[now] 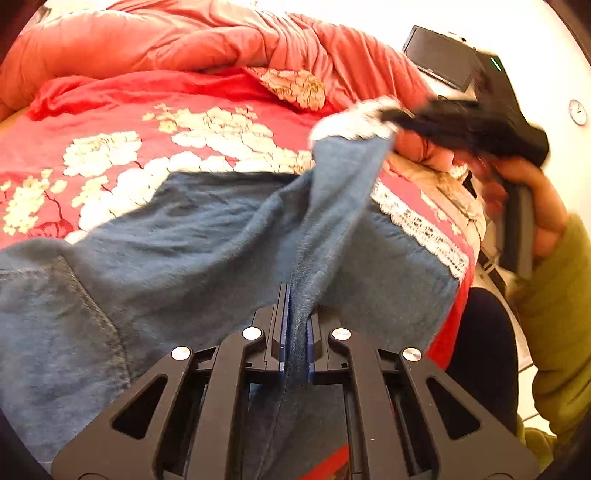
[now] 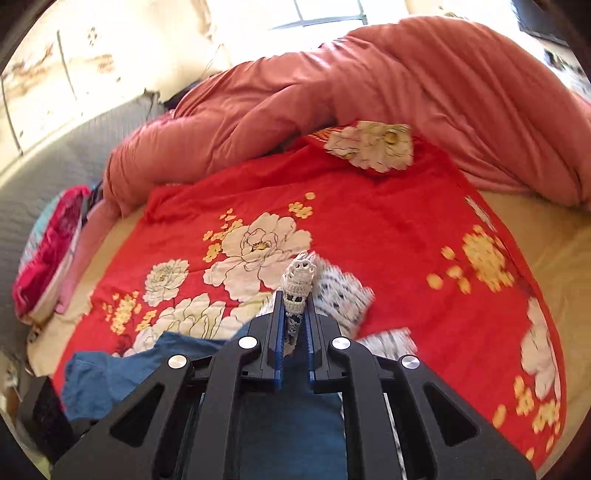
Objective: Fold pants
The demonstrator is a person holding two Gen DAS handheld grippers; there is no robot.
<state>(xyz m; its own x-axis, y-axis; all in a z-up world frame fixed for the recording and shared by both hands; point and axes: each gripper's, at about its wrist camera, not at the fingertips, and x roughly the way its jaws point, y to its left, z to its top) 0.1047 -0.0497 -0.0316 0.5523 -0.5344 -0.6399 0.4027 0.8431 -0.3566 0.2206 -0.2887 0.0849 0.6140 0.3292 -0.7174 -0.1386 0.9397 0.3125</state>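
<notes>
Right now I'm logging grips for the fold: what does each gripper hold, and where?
Both hold the blue pants: the left gripper pinches a raised fold of blue cloth, the right gripper the white lace trim at an edge.

Sunlit window (image 2: 328, 14) behind bed (image 2: 546, 236)

A heaped pink duvet (image 2: 388, 96) blocks the far side; the red floral sheet (image 2: 388, 229) ahead lies flat and open.
</notes>
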